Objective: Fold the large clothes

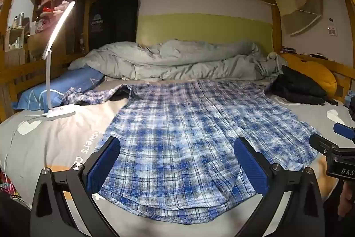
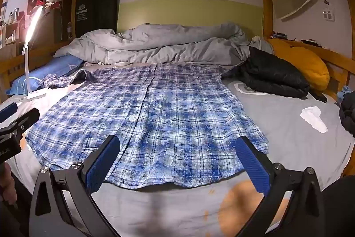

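Observation:
A blue and white plaid shirt (image 1: 188, 137) lies spread flat, front up, on the grey bed sheet (image 1: 55, 143), hem toward me; it also shows in the right wrist view (image 2: 155, 121). One sleeve (image 1: 88, 96) lies bunched at the far left. My left gripper (image 1: 177, 161) is open and empty, hovering above the hem on the left part of the shirt. My right gripper (image 2: 177, 161) is open and empty above the hem's right part. The right gripper also shows at the left wrist view's right edge (image 1: 339, 148).
A lit white desk lamp (image 1: 60, 108) stands on the bed at left beside a blue pillow (image 1: 66, 86). A rumpled grey duvet (image 1: 177, 61) lies behind the shirt. A black jacket (image 2: 270, 74) and yellow pillow (image 2: 306, 63) sit at right. Wooden bunk rails surround the bed.

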